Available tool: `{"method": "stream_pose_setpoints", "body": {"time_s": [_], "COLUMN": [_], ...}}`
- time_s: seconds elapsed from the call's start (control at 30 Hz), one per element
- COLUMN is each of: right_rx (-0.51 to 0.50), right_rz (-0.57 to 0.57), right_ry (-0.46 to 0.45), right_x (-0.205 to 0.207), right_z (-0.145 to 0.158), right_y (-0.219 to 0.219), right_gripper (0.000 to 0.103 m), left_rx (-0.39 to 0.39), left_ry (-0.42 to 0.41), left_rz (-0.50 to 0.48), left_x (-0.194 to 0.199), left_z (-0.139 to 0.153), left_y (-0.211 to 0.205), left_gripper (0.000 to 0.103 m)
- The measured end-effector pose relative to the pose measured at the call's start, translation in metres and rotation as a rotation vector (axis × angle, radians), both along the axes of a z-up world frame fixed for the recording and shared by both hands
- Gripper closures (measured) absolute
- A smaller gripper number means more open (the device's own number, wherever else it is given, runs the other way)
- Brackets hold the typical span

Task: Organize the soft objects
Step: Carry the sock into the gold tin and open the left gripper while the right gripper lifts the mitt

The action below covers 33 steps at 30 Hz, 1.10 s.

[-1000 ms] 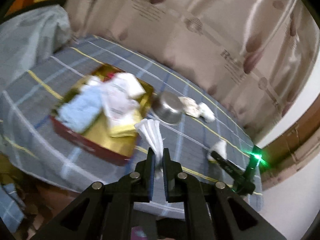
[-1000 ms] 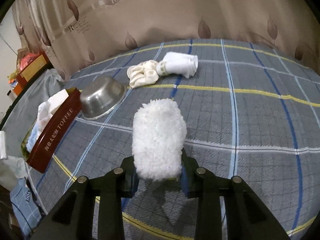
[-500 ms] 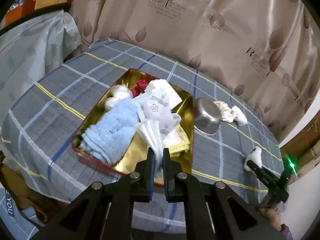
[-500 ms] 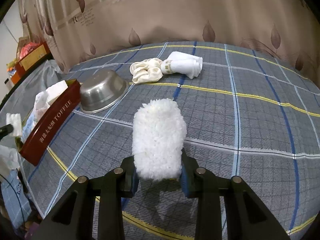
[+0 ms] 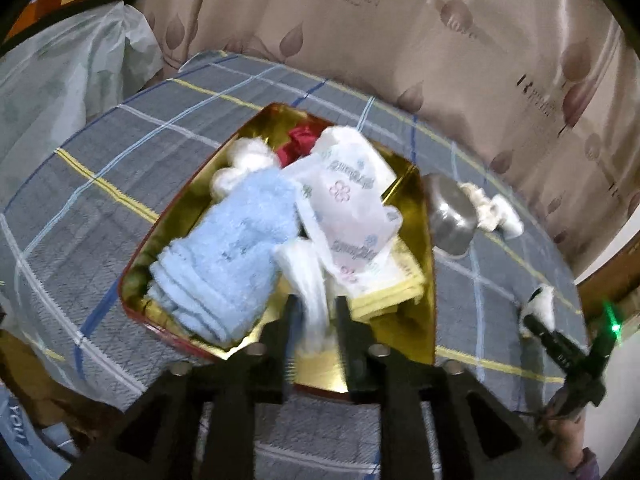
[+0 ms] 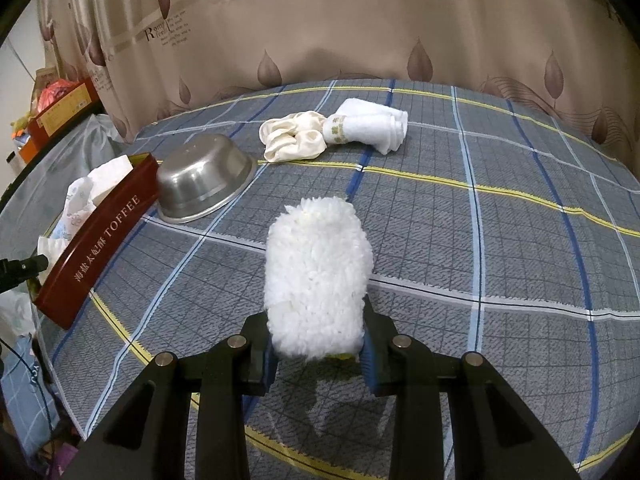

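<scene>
The left gripper [image 5: 314,312], fingers spread, hangs over the tin [image 5: 420,280] with a limp white cloth [image 5: 308,280] loose between them, while the right gripper [image 6: 318,350] pinches a light, squashy fluffy pad [image 6: 318,280] across its lower end above the bed [image 6: 500,240].

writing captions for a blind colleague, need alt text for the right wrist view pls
The right gripper holds a fluffy white pad above a grey plaid cloth. Beyond it lie an overturned steel bowl, a red toffee tin at left, a cream scrunchie and a rolled white towel.
</scene>
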State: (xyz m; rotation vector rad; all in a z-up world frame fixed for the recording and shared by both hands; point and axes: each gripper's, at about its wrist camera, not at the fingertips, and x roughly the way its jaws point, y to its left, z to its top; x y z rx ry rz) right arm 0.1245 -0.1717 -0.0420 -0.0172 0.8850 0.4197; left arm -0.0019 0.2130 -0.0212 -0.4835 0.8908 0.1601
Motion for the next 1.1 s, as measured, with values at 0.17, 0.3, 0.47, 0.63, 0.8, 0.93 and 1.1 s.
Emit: {"method": "stream_pose_setpoints", "body": {"time_s": [0.17,0.3,0.47,0.63,0.8,0.93,1.1], "right_rx": [-0.001,0.003,0.007,0.013,0.044,0.069,0.127], "right_rz": [0.000,0.000,0.010,0.007,-0.005,0.050,0.199], "right_ry": [0.001,0.003,0.019,0.049,0.070,0.047,0.021], "right_x": [0.000,0.000,0.002,0.006,0.000,-0.013,-0.038], "right_z": [0.000,-0.001,-0.002,-0.001,0.010,0.036,0.075], "right_y": [0.000,-0.001,-0.001,-0.002,0.000,0.022,0.084], "right_gripper": [0.073,0.073,0.073,0.073,0.073,0.073,0.073], "left_rx": [0.145,0.288,0.465,0.538,0.376,0.319,0.252], "left_ry": [0.029,0.056,0.164,0.145,0.110,0.103,0.076], "left_rz": [0.032,0.064,0.130,0.130,0.087,0.114,0.162], "left_x": [-0.001,-0.003,-0.016,-0.051,-0.073,-0.076,-0.082], "left_z": [0.007,0.021,0.036,0.048,0.052,0.050,0.049], "left_y": [-0.008,-0.018,-0.038,-0.058,-0.051,-0.043,-0.029], "left_gripper": [0.053,0.052,0.051,0.051,0.051,0.051,0.051]}}
